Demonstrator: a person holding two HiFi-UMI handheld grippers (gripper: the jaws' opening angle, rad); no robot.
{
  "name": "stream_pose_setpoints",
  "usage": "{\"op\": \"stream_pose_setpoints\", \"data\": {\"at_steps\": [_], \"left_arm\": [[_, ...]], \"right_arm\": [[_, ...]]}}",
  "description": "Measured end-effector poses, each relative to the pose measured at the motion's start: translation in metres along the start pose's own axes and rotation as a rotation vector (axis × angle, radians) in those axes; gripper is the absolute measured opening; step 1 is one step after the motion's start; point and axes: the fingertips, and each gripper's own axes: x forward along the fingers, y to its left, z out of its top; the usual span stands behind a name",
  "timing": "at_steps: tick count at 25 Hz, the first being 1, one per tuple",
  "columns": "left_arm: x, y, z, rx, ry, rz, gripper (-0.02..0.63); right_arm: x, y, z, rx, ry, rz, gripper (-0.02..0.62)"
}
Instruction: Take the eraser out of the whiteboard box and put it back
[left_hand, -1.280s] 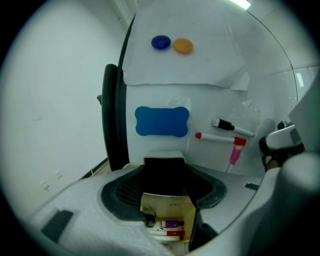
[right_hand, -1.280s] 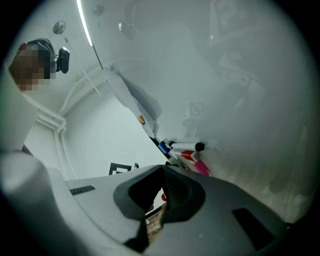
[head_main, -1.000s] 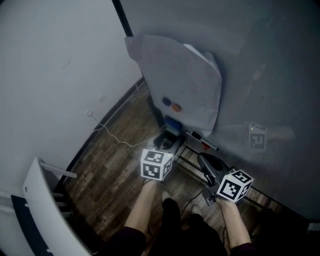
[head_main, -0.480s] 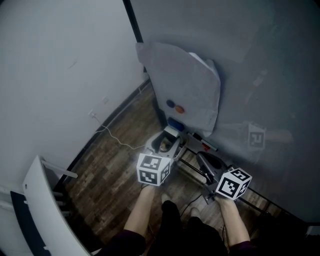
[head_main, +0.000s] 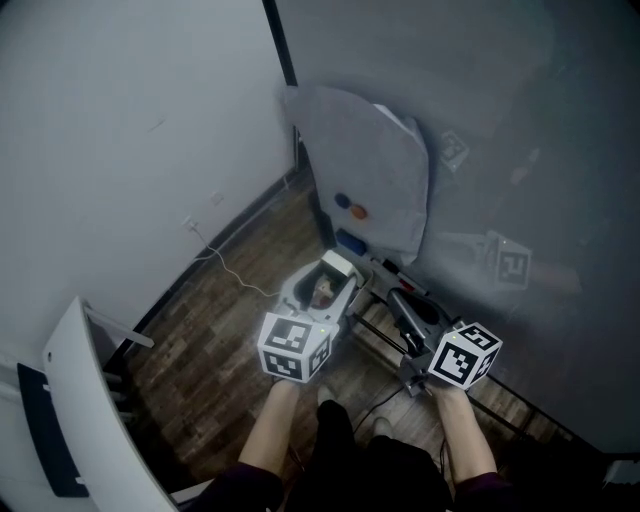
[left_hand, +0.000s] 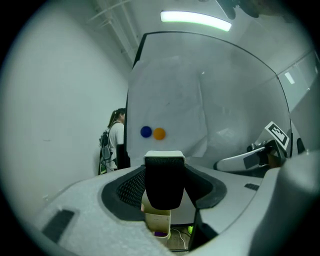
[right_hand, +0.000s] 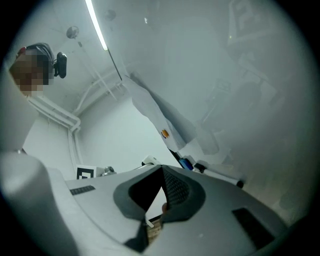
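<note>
My left gripper (head_main: 325, 288) (left_hand: 164, 186) is shut on the eraser (left_hand: 164, 181), a black felt block with a white top, held upright in front of the whiteboard (head_main: 372, 185). The whiteboard's tray (head_main: 385, 268) runs along its lower edge and carries a blue box (head_main: 350, 243) (right_hand: 186, 162) and a marker (head_main: 405, 278). The left gripper is just in front of the tray's left end, apart from it. My right gripper (head_main: 405, 312) (right_hand: 161, 172) is to the right, near the tray, jaws shut with nothing between them.
A blue and an orange magnet (left_hand: 152, 132) sit on the board. A white cable (head_main: 225, 268) runs from a wall socket across the wooden floor. A white panel (head_main: 75, 420) stands at lower left. A person with a backpack (left_hand: 111, 145) stands left of the board.
The left gripper has drawn back from the tray towards me with the eraser in it. The right gripper has hardly moved.
</note>
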Motion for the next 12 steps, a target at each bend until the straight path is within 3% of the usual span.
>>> {"op": "stream_pose_setpoints", "data": {"at_steps": [12], "left_arm": [[-0.061,-0.018,0.060,0.060,-0.155,0.060,0.222]], "right_arm": [[0.000,0.046,0.025,-0.076,-0.018,0.122,0.003]]}}
